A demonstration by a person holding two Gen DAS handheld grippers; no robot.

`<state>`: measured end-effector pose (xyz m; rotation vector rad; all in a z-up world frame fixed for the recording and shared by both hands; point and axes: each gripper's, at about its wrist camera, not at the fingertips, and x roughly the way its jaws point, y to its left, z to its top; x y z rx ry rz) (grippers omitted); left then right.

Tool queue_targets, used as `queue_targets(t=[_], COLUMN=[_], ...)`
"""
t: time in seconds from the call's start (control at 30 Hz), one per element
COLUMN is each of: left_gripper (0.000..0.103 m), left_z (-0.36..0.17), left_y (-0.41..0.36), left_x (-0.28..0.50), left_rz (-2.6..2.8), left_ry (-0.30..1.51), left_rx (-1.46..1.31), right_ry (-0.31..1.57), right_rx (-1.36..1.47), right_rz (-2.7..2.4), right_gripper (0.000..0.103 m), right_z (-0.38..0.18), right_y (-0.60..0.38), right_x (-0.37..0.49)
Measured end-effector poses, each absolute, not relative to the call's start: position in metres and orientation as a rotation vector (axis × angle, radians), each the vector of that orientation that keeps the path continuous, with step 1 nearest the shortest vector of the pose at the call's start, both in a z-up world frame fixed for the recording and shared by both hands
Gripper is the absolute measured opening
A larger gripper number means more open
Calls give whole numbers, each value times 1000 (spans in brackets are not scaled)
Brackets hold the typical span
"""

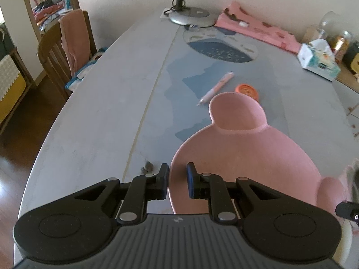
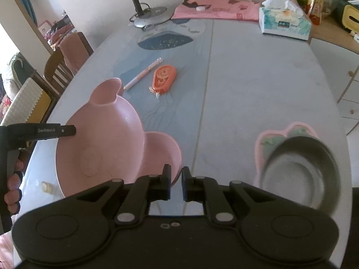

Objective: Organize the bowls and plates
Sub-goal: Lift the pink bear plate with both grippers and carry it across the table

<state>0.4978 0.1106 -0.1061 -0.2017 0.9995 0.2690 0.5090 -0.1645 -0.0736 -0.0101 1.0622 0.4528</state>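
The left wrist view has the left gripper [image 1: 177, 180] closed on the near left rim of the pink plate [image 1: 242, 157], one pad outside the rim and one inside. The plate has a large main well with a small round ear compartment on its far edge and a second ear at the near right. That second ear is blurred and cut off by the gripper body, and the plate's near edge is hidden under the housing. Whether the plate rests on the table [image 1: 101, 112] or hangs clear of it cannot be told here. Beyond the plate's far ear lie a pink pen [image 1: 216, 87] and an orange tape dispenser [image 1: 246, 89], the dispenser partly hidden behind the ear. Further off stand a lamp base [image 1: 190, 16], a folded pink cloth [image 1: 258, 29] and a tissue box [image 1: 318, 60].

The right wrist view shows what the first cannot. The right gripper [image 2: 176, 182] is pinched narrow on the rim of the plate's near right ear, its jaws almost meeting. The plate sits tilted, its left side higher. The left gripper's side arm reaches in from the left edge over the plate's rim, with the fingers [image 2: 13, 186] of the holding hand below it, cropped by the frame. To the right of the plate, well apart, a dark metal bowl [image 2: 303, 172] sits on a pink dish [image 2: 262, 139]; both are blurred, and the dish's pattern is hard to make out. A small pale object [image 2: 47, 187] lies on the table just left of the plate, too small to identify.
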Motion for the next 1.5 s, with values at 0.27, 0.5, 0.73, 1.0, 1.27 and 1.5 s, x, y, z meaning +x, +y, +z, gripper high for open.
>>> queue_targets(t=[0.27,0.5,0.73,1.0,1.27,1.5], left_gripper=[15,15,15,15,15,15], left_z=[-61,-26,-9,-22,-57,-86], left_y=[81,49,14,-26,-69,-106], left_x=[442,377,316,251,192,154], left_rz=[222,165,98,4,-99,-191], left_ry=[949,912,899,929,1002,1056], left_rx=[-193,-166,-137,-105,-36,37], right_ry=[1021,992,986,989,1025,1051], right_rx=[24,60,91,135,186,212], right_rz=[438,426,386,304,207,150], right_gripper=[9,9,9,8,7,6], right_z=[-35,-6,6,2,-22,-46], right_y=[-200,-234,-268,-310,-353,-386], right_x=[457,397,334,258,197,159])
